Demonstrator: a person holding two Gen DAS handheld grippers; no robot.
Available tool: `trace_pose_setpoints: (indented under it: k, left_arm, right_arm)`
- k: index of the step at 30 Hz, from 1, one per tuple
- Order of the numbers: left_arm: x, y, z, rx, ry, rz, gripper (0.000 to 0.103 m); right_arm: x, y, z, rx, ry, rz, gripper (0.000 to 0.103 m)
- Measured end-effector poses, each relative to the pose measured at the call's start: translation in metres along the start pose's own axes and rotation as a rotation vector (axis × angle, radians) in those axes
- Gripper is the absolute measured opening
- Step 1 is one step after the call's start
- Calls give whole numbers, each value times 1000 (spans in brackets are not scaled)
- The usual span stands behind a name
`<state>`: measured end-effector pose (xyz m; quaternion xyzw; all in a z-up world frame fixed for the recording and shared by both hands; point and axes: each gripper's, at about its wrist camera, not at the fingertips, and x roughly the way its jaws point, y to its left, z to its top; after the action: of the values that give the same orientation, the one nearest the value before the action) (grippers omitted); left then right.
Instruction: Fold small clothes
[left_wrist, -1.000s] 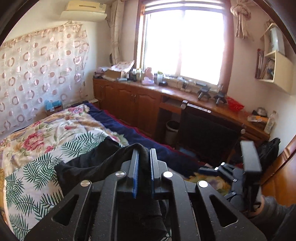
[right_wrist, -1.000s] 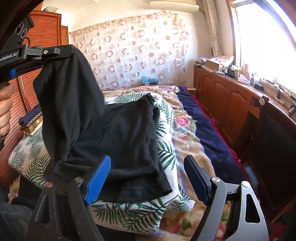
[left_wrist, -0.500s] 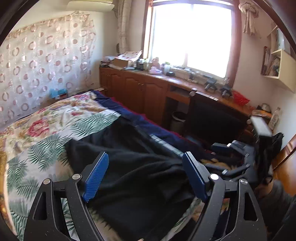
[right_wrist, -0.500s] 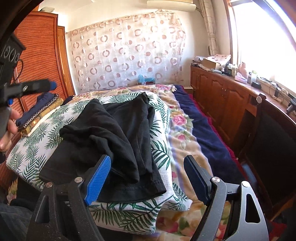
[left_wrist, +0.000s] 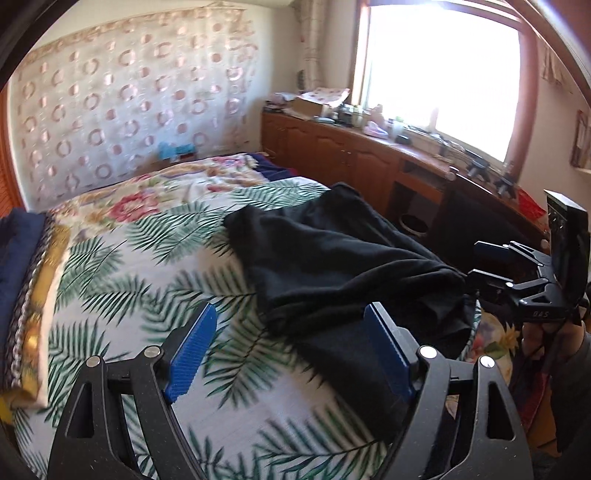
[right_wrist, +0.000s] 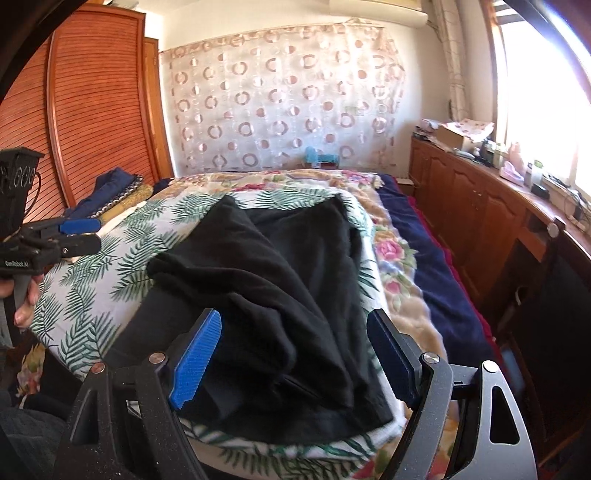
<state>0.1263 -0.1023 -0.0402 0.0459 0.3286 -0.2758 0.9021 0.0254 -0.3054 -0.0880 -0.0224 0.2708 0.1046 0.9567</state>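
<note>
A black garment (left_wrist: 343, 266) lies loosely folded over itself on a white palm-leaf sheet (left_wrist: 122, 295) on the bed; it also shows in the right wrist view (right_wrist: 280, 288). My left gripper (left_wrist: 291, 350) is open and empty, hovering over the sheet at the garment's left edge; in the right wrist view it sits at far left (right_wrist: 79, 234). My right gripper (right_wrist: 295, 354) is open and empty, just above the garment's near edge; in the left wrist view it sits at far right (left_wrist: 491, 262).
A stack of folded blue and gold textiles (left_wrist: 26, 280) lies at the bed's left edge. A floral blanket (right_wrist: 391, 254) and a navy blanket (right_wrist: 436, 273) cover the bed's right side. Wooden cabinets (right_wrist: 476, 206) run under the window; a slatted wardrobe (right_wrist: 92, 110) stands left.
My left gripper held a corner of the garment raised, then opened and let it drop onto the rest. It has since swung left, away from the garment. My right gripper stayed open and edged forward.
</note>
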Motion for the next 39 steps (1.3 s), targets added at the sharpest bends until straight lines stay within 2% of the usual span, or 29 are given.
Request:
trace_pose_setpoints:
  k: [9,15,23,29,33,35,36,38,39]
  left_arm:
    - [-7,30,-14,-54,-7,54,83]
    - [-6,44,-18,-73,-12,66,83]
    - [-5,66,-13,-76,-21,62,83]
    - [-8,78,-8,-87,-31,73,82]
    - [-8,83,-4,-78,-37,72,82]
    - [-5,85,-2,-73,-34,71,83]
    - [-3,85,-1,-72,-32,70,82]
    - [1,87,0,-73,-30,63,82]
    - [3,87,0,-73,-33,62,82]
  right_arm:
    - [24,28,19,-67,28,70,83]
    - [46,44,38,-129,57,111,83]
    - [94,66,55,-235,155,175,82]
    - [126,82,66,-285,224,262,79]
    - [145,93,72,-322,255,274,78]
    - [153,94,74,-331,273,272,73]
    - [156,93,74,-334,281,268,68]
    - [160,92,75,-319,289,285,51]
    - [160,90,75,-300,286,298,34]
